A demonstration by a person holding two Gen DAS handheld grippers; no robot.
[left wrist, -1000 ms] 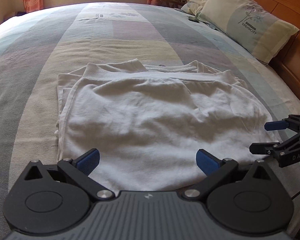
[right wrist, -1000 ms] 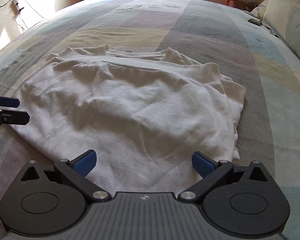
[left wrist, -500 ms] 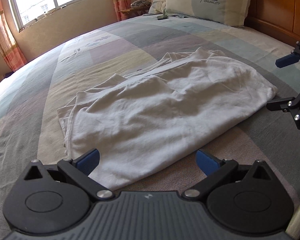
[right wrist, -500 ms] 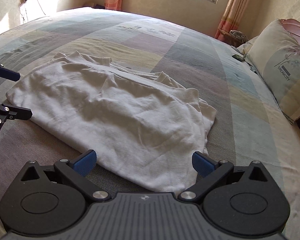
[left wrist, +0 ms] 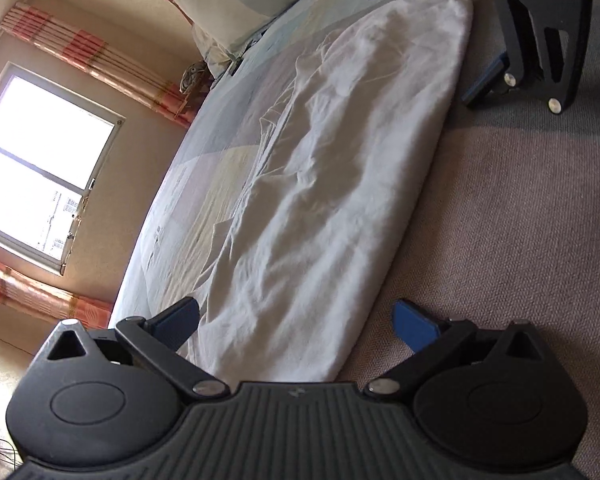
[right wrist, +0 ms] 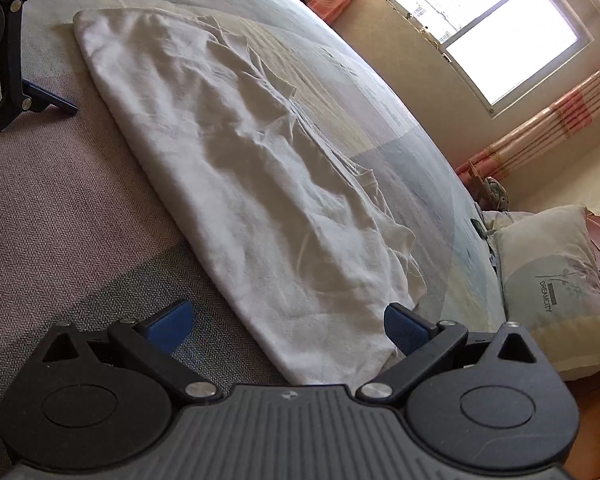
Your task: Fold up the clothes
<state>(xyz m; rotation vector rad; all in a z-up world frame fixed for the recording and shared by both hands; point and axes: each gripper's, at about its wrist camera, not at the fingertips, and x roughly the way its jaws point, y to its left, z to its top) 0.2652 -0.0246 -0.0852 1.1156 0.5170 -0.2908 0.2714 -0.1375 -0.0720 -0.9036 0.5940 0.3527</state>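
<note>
The left gripper (left wrist: 296, 322) is sitting with its blue fingers (left wrist: 414, 322) spread wide, straddling one end of the folded white shirt (left wrist: 328, 184) without gripping it. The right gripper (right wrist: 286, 322) is doing likewise at the opposite end, fingers (right wrist: 404, 326) wide apart and holding nothing. The shirt is lying flat and rumpled on the patchwork bed (left wrist: 520, 216). Farther off, a pillow (right wrist: 556, 284) is resting by the headboard, with a window (left wrist: 36, 184) glowing beyond.
</note>
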